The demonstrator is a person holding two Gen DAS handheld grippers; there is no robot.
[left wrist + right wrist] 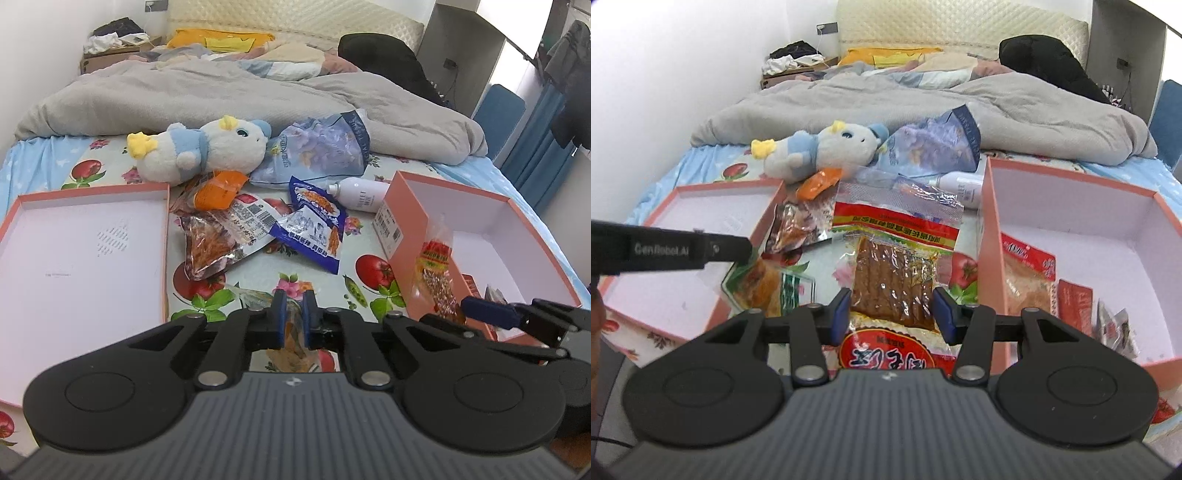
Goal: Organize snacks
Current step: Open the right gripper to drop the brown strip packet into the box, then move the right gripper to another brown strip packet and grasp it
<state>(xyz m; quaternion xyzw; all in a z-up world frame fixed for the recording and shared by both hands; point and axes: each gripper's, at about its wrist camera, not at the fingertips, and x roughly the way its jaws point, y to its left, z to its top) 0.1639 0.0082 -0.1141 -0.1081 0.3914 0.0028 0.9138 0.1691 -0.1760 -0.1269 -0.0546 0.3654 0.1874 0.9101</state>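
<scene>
Your left gripper (294, 314) is pinched nearly shut on a clear snack packet (291, 332) with orange-brown pieces inside. To its left, a shallow pink box lid (162, 236) lies open on the bed. Between the boxes sit a dried-strip snack bag (221, 236) and a blue-and-white snack packet (317, 221), near a plush toy (199, 151). Your right gripper (892, 314) is partly closed on a red-and-yellow packet of brown strips (894, 284), pads pressing its sides. At right, the deeper pink box (990, 229) already holds several red packets (1027, 273).
</scene>
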